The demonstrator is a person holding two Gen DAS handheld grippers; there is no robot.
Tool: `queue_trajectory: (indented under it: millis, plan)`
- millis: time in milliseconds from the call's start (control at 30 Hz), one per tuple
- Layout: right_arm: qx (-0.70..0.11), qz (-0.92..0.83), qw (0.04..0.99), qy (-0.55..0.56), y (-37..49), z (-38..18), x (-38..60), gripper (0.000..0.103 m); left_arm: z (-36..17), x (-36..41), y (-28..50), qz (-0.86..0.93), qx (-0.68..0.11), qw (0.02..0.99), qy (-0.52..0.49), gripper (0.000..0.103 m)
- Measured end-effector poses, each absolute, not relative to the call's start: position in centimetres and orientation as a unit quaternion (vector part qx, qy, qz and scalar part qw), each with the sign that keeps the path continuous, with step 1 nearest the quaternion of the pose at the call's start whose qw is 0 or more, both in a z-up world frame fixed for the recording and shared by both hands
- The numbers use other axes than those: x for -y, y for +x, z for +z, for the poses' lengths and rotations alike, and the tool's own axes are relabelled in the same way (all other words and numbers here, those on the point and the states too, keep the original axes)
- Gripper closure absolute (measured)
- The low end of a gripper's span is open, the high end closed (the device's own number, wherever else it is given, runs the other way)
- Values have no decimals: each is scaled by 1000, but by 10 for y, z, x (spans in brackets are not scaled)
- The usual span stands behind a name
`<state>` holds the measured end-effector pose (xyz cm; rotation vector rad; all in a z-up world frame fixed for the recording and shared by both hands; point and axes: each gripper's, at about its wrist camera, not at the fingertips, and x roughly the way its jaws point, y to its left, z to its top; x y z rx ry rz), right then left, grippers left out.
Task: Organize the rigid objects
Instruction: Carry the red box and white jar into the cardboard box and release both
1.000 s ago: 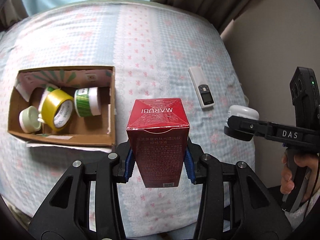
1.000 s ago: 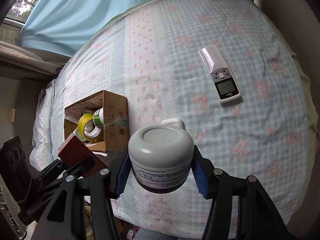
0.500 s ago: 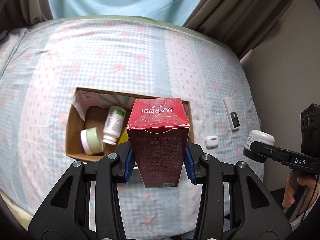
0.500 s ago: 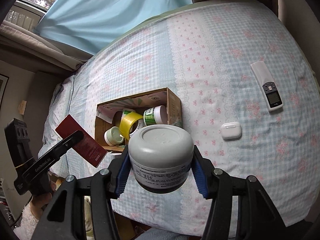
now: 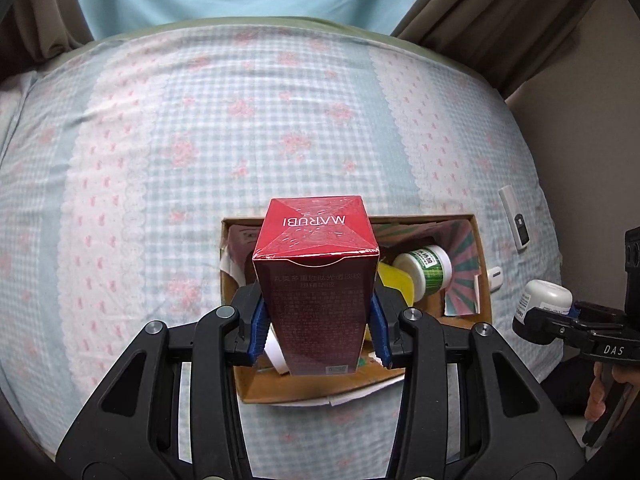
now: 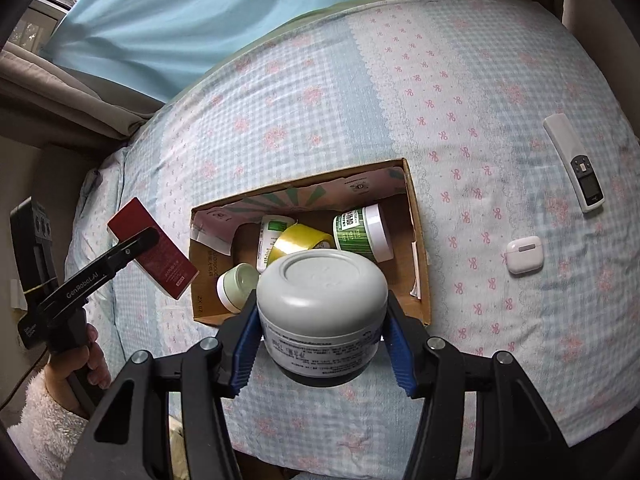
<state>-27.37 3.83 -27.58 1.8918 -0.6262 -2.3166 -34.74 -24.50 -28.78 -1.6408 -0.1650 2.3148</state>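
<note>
My left gripper [image 5: 316,326] is shut on a red MARUBI carton [image 5: 316,276], held above the near left part of an open cardboard box [image 5: 484,264] on the bed. My right gripper [image 6: 322,350] is shut on a white cream jar [image 6: 322,304], held over the box's [image 6: 420,240] near edge. In the box lie a yellow tape roll [image 6: 298,242], a green-labelled jar [image 6: 360,226], a small pale green jar [image 6: 236,284] and a white bottle [image 6: 270,236]. The red carton also shows in the right wrist view [image 6: 154,246], left of the box.
A white remote [image 6: 576,168] and a white earbud case [image 6: 524,254] lie on the checked bedsheet right of the box. Curtains and a wall stand behind and to the right of the bed. The bed's near edge is close below both grippers.
Both grippers have moved left toward the box with their loads. The box now sits right under the red carton, and the cream jar hangs over the box's near edge.
</note>
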Motion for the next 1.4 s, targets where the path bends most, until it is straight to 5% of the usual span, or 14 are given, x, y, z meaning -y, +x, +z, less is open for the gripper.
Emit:
queue_trajectory:
  millis: [433,767,833,867,933,967,1000,1400]
  plan:
    - [94,-738,45,667,-302,-367,7,51,-366,240,-384,813,37,147,-562,66]
    - [110,-717,38,688,-301,-399,13,51,-378,227,-371,808,-17,162,-566,65]
    - [109,-714,40,691,-301,-402,15,51,-377,225,-368,807,-19,163,-567,46]
    - [104,-715,38,691,-300,-402,16,51,-375,224,-367,807,-17,168,-566,3]
    - [94,-714,32,693,-297,-401,18,44,-367,224,-363,815,-16,172,-553,0]
    - [93,-716,32,691,-295,-399,18,16,-365,225,-361,815,-18,174,-553,0]
    - [91,-719,32,688,-292,-397,18,0,-363,226,-359,814,-20,173,-555,0]
    - [74,-742,16,666,-281,-360,14,0,-355,247,-334,806,-5,150,-573,0]
